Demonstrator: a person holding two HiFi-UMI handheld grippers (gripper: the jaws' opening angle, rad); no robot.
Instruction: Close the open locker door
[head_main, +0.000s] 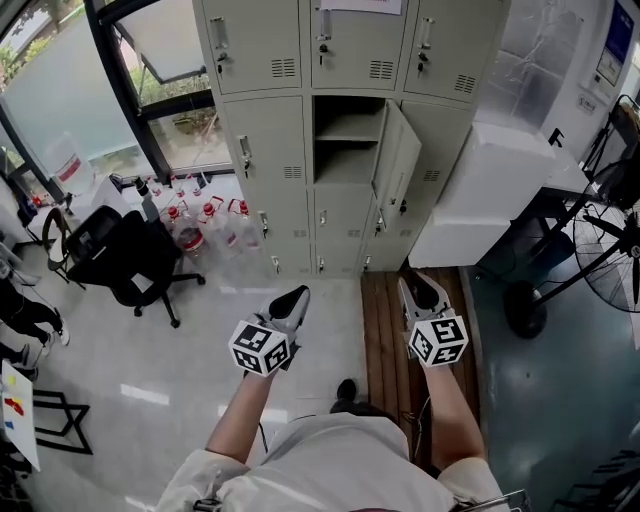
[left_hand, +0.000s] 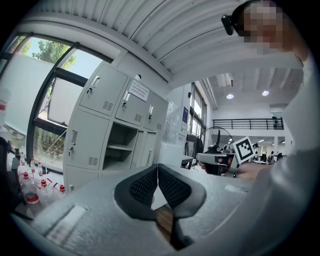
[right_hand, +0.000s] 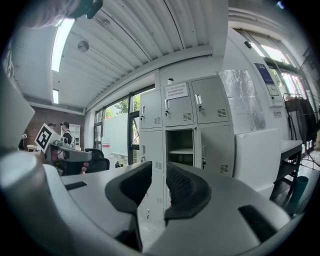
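- You stand on a pale floor (head_main: 200, 330) facing a bank of grey lockers (head_main: 260, 130). A window is on the left and a white box (head_main: 490, 190) on the right.
- The door (head_main: 398, 160) belongs to the middle compartment. It hangs swung out to the right on its right-hand hinges, well ahead of both claws.
- Expect thin sheet metal: light, stiff and free-swinging, and likely to clang or bounce back if you shove it.
- You probably need no grip. Press flat on the outer face near the free edge, by the handle, and ease it home.
- Left claw (head_main: 290, 300): the jaws meet at the tips, with nothing in them.
- Right claw (head_main: 420, 292): the jaws are a narrow slit apart and empty. It is on the door's side.
- Hard to tell: the kind of latch, the hinges, and whether anything sits deep in the compartment, since its upper part is in shadow. Only a bare shelf (head_main: 345, 138) shows.
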